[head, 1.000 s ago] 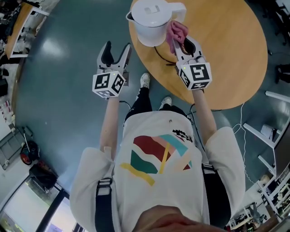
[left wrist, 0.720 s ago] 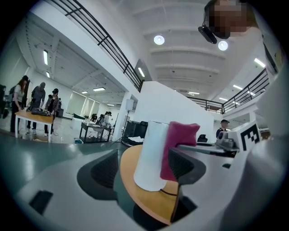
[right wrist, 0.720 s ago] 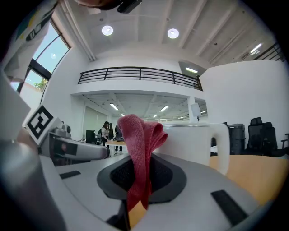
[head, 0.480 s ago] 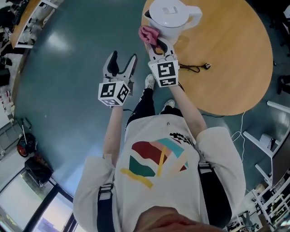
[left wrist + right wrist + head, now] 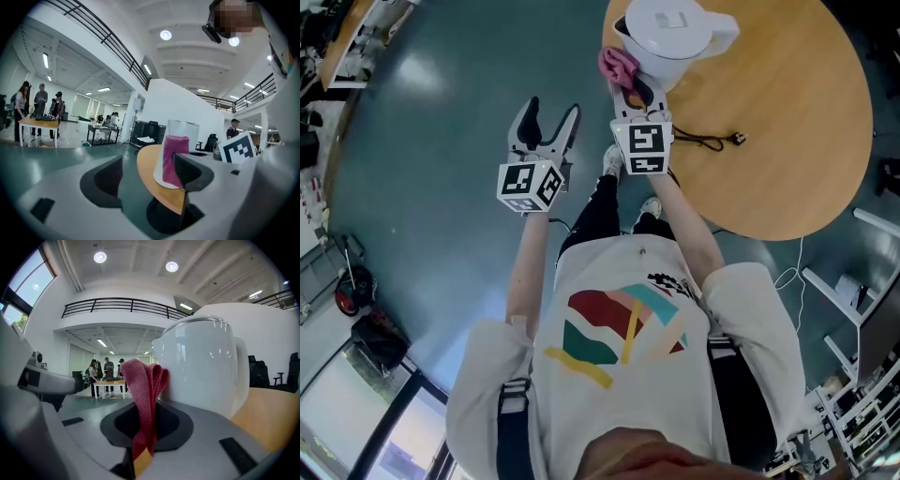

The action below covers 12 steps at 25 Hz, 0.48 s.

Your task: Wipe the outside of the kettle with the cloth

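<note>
One tool in play: right tool (image 5: 627,91) clamps cloth (image 5: 617,64), kettle (image 5: 675,33) dead ahead at bench (image 5: 787,141) edge, cloth touching its wall. Left tool (image 5: 553,111) jaws apart, empty, off the bench.

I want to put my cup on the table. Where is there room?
The wide bare wood of the table, right of the kettle and past the black cord, is free. It is crowded at the table's left edge, where the right tool holds the pink cloth at the kettle's side.
</note>
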Each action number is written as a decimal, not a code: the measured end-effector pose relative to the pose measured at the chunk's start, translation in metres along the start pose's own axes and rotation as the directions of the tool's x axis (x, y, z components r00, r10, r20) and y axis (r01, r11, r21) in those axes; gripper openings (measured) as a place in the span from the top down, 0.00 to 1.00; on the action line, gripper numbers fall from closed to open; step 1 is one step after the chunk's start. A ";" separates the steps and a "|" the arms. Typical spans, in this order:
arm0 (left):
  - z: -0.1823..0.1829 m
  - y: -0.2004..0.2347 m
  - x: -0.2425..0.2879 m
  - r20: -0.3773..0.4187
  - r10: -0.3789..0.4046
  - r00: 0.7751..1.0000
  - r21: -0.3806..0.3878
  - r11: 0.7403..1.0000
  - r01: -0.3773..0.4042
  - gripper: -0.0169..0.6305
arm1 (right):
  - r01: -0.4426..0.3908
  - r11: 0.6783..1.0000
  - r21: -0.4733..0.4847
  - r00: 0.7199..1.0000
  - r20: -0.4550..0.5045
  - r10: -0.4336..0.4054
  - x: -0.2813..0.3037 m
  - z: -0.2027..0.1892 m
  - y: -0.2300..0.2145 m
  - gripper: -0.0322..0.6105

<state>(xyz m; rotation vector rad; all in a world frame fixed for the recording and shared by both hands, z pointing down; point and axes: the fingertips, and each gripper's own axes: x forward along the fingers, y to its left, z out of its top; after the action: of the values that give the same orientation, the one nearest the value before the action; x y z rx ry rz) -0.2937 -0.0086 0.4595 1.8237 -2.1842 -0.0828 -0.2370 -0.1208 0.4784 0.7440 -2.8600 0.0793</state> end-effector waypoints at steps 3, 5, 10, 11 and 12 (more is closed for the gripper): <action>0.000 -0.008 0.003 -0.004 -0.017 1.000 -0.004 1.000 0.017 0.38 | 0.011 1.000 -0.009 1.000 0.002 -0.011 -0.012 0.001 -0.007 0.88; -0.002 -0.017 0.008 -0.008 -0.035 0.999 -0.005 0.999 0.035 0.38 | 0.017 1.000 -0.019 1.000 0.006 -0.017 -0.021 0.001 -0.014 0.88; -0.008 -0.045 0.020 -0.017 -0.087 0.996 -0.002 0.996 0.087 0.38 | 0.026 0.999 -0.036 1.000 0.012 -0.026 -0.047 -0.002 -0.037 0.88; -0.008 -0.050 0.021 -0.016 -0.096 0.995 -0.002 0.995 0.096 0.38 | 0.030 0.999 -0.040 0.999 0.013 -0.029 -0.053 -0.002 -0.042 0.88; -0.008 -0.055 0.023 -0.016 -0.104 0.994 -0.002 0.995 0.104 0.38 | 0.036 0.998 -0.044 0.999 0.012 -0.036 -0.058 -0.003 -0.048 0.88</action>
<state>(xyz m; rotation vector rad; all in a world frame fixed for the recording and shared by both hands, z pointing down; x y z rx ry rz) -0.2423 -0.0401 0.4588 1.9301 -2.0779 -0.0909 -0.1634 -0.1350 0.4709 0.7894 -2.8475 0.0073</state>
